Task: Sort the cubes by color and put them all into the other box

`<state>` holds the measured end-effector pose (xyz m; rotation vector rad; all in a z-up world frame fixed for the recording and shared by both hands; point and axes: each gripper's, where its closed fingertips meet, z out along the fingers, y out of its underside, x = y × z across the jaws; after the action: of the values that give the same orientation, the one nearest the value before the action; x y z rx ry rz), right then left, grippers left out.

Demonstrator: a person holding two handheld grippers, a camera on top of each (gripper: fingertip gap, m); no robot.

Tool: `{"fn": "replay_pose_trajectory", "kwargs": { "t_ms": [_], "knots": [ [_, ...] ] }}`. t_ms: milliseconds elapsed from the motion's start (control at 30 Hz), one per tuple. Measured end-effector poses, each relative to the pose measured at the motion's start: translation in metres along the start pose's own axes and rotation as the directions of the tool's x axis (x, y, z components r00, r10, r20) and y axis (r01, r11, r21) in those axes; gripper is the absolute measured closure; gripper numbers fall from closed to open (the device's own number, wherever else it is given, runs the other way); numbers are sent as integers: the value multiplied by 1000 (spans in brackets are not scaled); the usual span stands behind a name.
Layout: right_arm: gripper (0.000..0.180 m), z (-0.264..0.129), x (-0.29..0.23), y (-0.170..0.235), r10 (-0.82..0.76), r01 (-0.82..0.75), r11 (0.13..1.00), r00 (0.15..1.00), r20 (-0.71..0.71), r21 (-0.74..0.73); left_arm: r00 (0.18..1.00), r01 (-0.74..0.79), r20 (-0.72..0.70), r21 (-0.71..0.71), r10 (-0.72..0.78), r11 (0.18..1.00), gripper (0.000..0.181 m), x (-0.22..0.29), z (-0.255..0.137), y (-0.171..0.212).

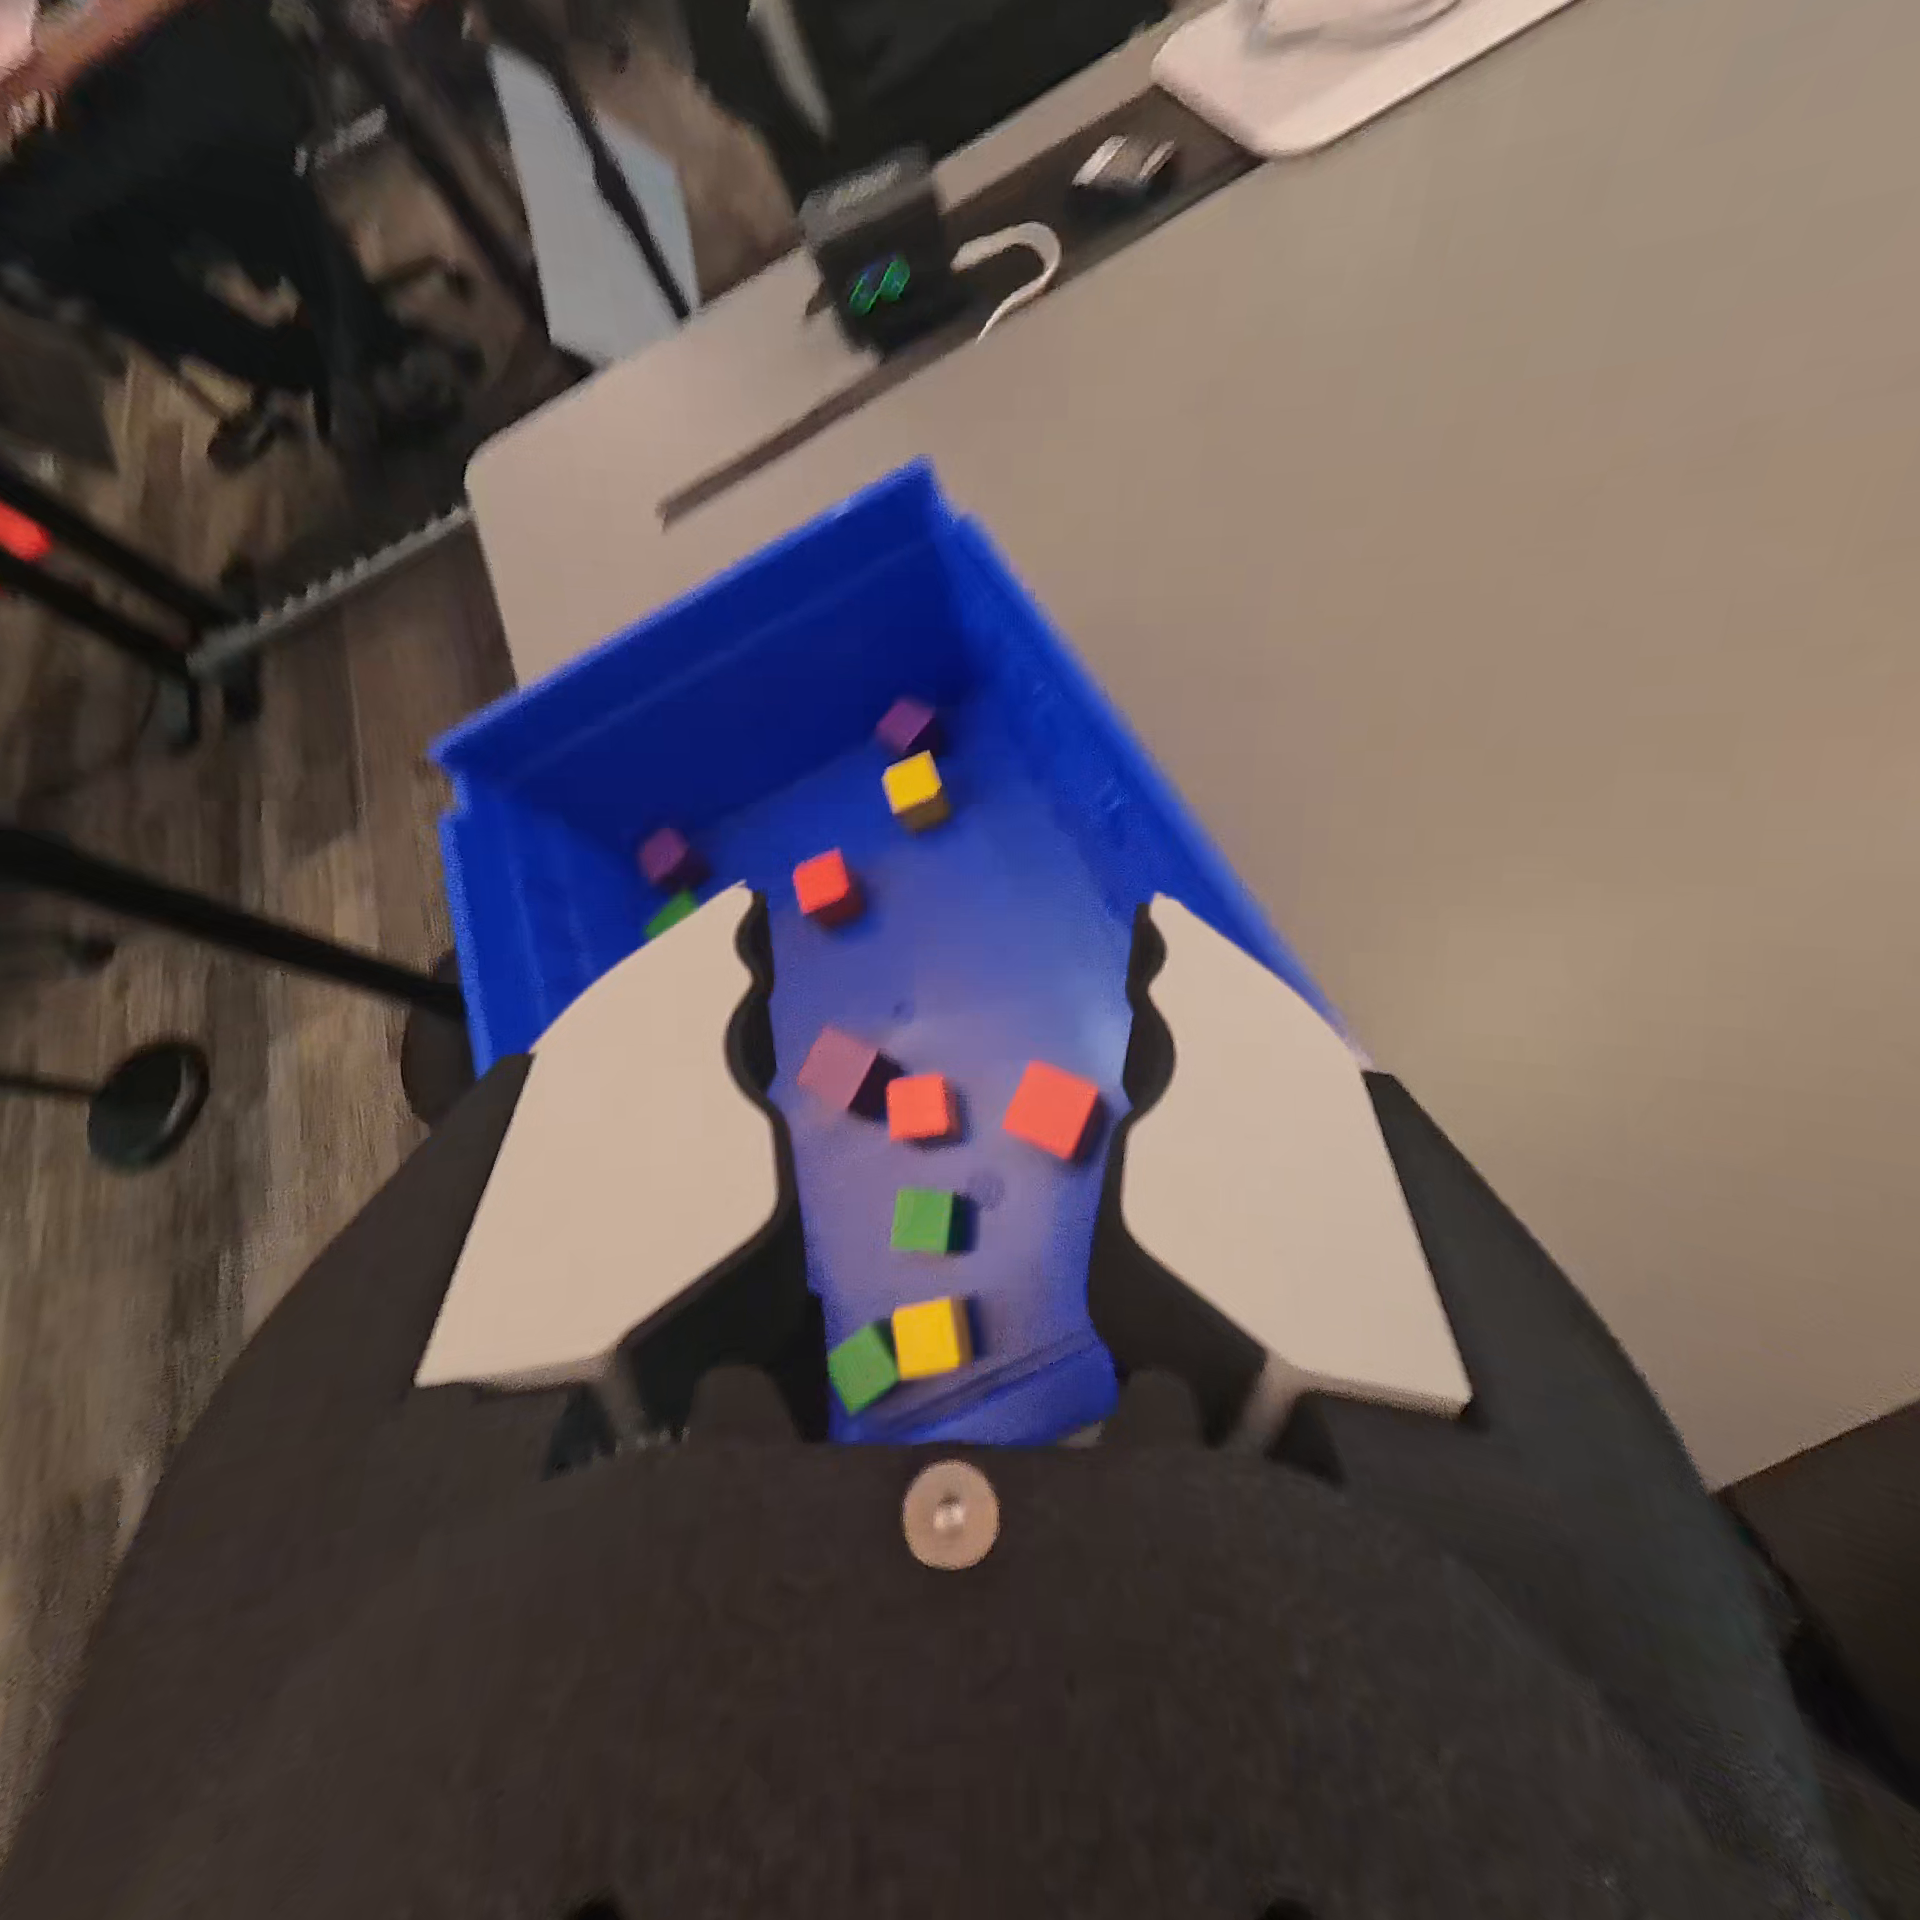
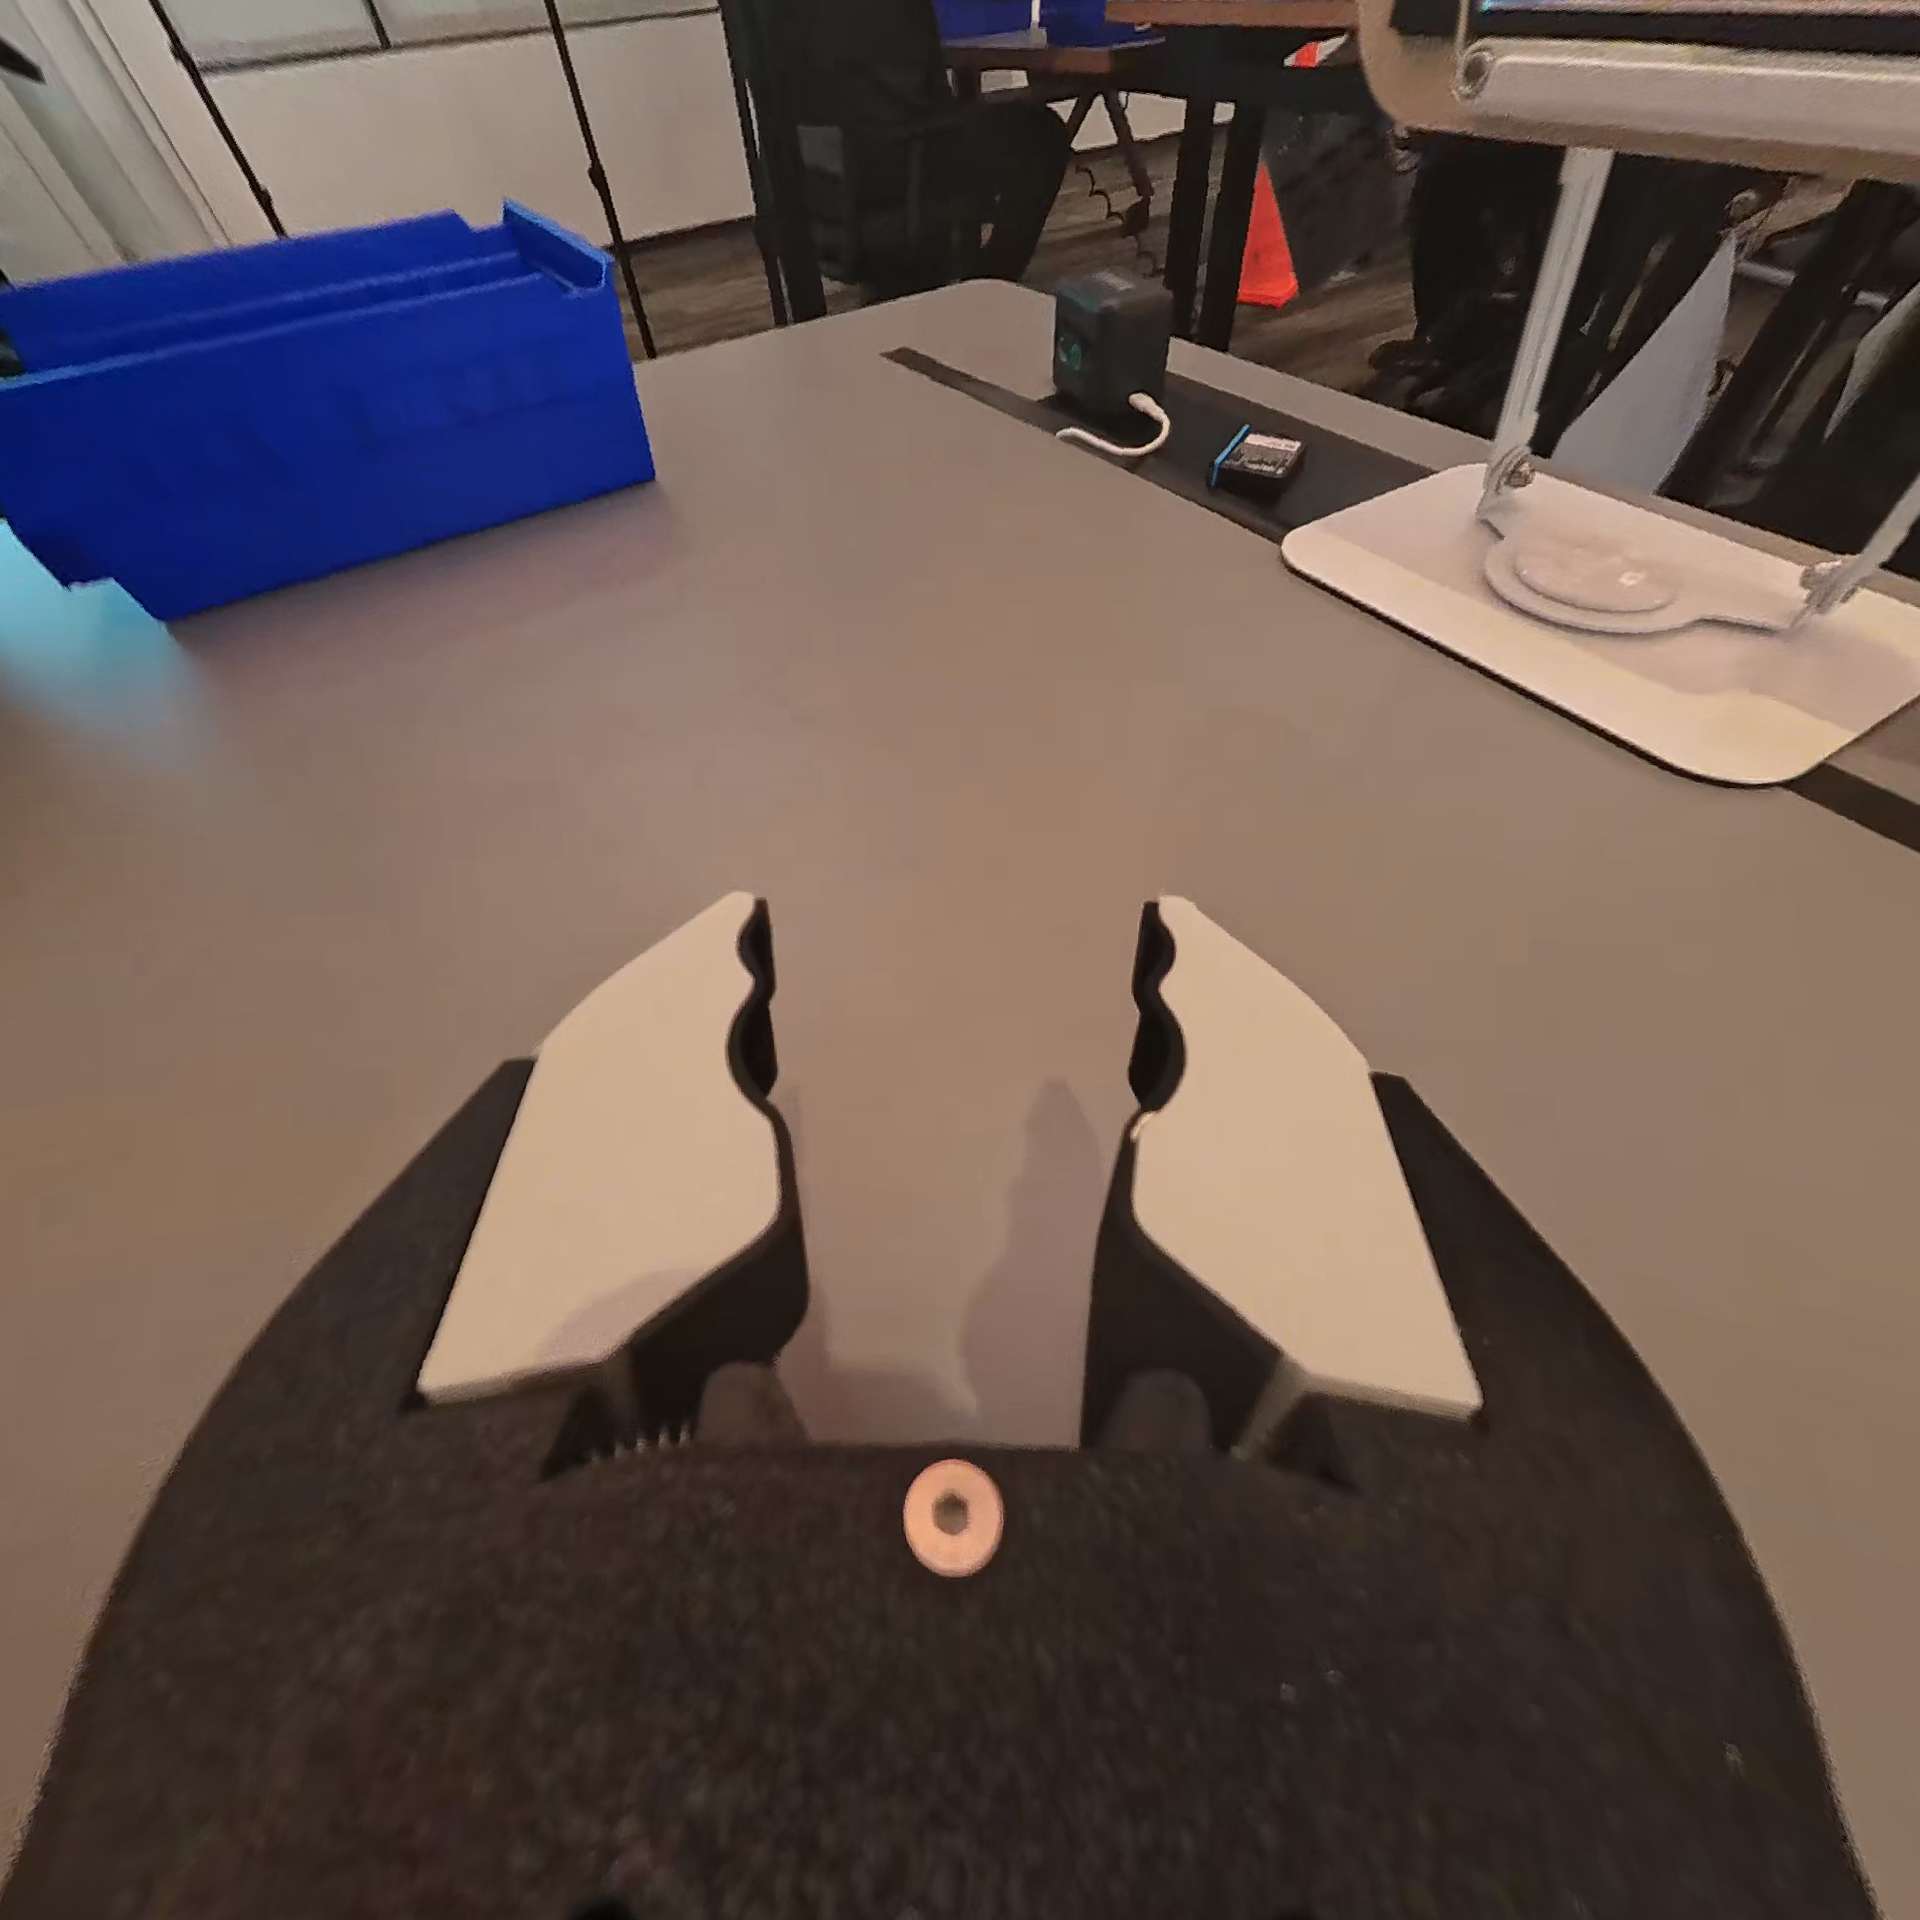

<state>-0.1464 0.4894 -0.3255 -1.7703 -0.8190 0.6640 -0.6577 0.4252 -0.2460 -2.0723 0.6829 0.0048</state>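
Table: a wide, flat grey tabletop carries everything; a dark strip runs along its far side.
Box: a deep blue plastic bin stands at the table's corner, open-topped, its long axis running away from the left gripper. In the right wrist view a blue bin sits far left; whether a second box stands behind it I cannot tell.
Left gripper: the grey-padded, black-bodied left gripper hangs over the bin looking down its length, fingers spread wide apart and empty.
Right gripper: the matching right gripper is low over bare table, fingers likewise parted, nothing between them.
Stand: a white flat-based metal stand sits at the right edge.
Cubes: small painted cubes lie scattered on the bin floor, colours mixed. A large orange cube, a smaller orange cube and a purple cube lie between the left fingers' lines; a green cube, a yellow cube and a second green cube lie nearer the gripper.
Key relation: the cubes lie straight ahead of and below the left gripper, which is much the nearer; the right is well apart from them.
Writing: a small black device shows a green mark; too blurred to read.
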Motion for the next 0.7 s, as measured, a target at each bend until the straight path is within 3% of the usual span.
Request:
{"fn": "replay_pose_trajectory", "kwargs": {
  "t_ms": [133, 400, 700],
  "knots": [
    [114, 3, -4, 8, -51, 50, 998, 999, -7, -42, 994, 104, 55, -83, -99, 991, 113, -22, 5, 37],
    [118, 7, -11, 14, -63, 64, 995, 998, 25, -71, 986, 148, 102, -220, -129, 964, 113, -28, 11, 74],
    [120, 9, -17, 19, -84, 88, 991, 995, 52, -101, 998, 68, 24, -475, -64, 878, 117, -23, 11, 112]
  ]
}}
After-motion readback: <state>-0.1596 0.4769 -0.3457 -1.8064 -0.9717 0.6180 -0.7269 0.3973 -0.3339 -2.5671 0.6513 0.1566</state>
